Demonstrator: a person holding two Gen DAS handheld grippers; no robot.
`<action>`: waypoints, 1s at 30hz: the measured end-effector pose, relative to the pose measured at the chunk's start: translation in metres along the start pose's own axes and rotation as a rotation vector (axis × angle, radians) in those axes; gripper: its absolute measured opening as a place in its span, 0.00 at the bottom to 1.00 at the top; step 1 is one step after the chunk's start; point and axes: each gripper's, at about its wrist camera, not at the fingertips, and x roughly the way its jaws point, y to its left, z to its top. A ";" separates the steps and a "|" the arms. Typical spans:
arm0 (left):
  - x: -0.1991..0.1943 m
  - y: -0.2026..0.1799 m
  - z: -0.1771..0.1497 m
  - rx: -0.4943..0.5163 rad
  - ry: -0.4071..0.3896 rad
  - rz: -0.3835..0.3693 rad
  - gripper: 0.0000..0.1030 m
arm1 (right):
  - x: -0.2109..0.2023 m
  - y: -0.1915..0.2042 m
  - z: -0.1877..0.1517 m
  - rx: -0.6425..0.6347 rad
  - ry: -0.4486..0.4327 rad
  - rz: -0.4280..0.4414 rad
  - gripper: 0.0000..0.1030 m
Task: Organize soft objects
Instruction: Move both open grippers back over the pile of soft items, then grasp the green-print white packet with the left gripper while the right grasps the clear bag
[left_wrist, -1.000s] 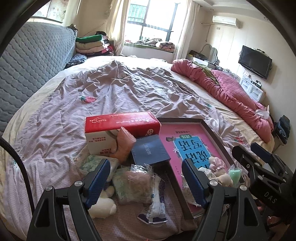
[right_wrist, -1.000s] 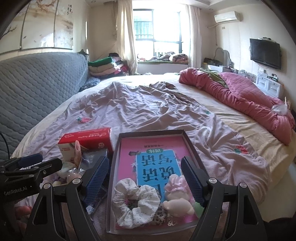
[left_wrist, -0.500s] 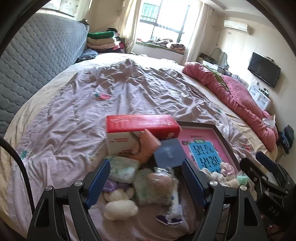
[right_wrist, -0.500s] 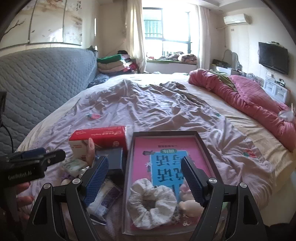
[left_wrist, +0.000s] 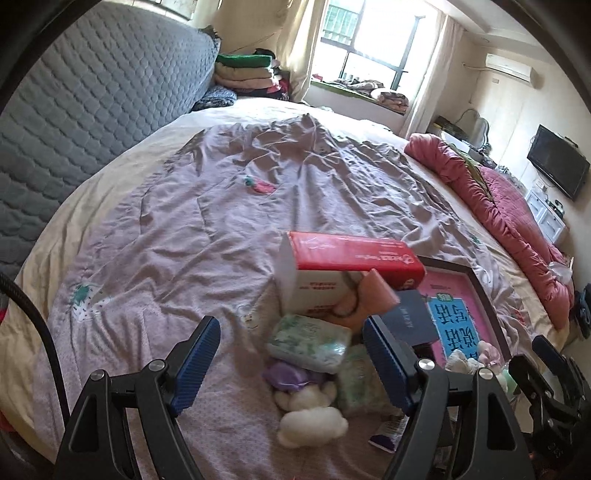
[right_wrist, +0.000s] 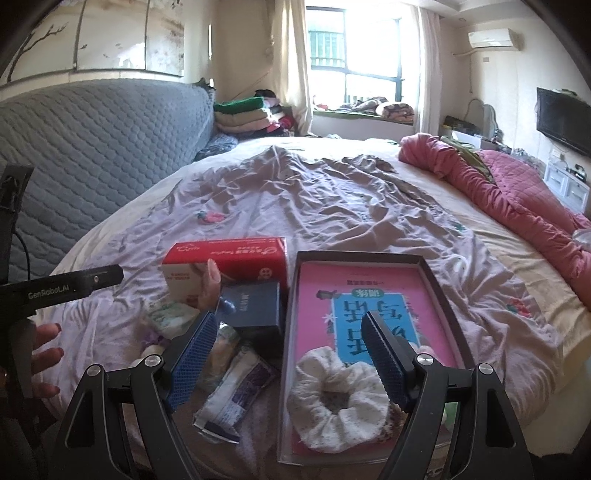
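On the bed (right_wrist: 332, 206), spread with a wrinkled lilac sheet below a grey quilted headboard (right_wrist: 92, 140), soft packets (left_wrist: 308, 341) heaped beside a red tissue box (right_wrist: 229, 258), partly hidden behind left gripper (left_wrist: 291, 369) fingers, wide apart and empty. Nearer the right gripper (right_wrist: 288, 358), likewise wide and empty, white scrunchie (right_wrist: 338, 402) lying in the dark-rimmed tray (right_wrist: 439, 295). Legible only "GenRobot.AI" on the other gripper's arm; tray print inverted, blurred.

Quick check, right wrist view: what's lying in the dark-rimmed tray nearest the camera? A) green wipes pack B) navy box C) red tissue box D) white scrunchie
D: the white scrunchie lies in the tray on the pink book cover, while the red tissue box and navy box sit on the bedspread beside the tray.
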 end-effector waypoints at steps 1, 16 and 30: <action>0.002 0.003 0.000 -0.002 0.005 0.003 0.77 | 0.001 0.002 0.000 -0.002 0.004 0.004 0.79; 0.026 0.036 -0.007 -0.075 0.096 0.018 0.77 | 0.020 0.035 -0.009 -0.065 0.059 0.055 0.79; 0.053 0.012 -0.016 -0.007 0.150 -0.043 0.77 | 0.059 0.059 -0.026 -0.100 0.137 0.100 0.79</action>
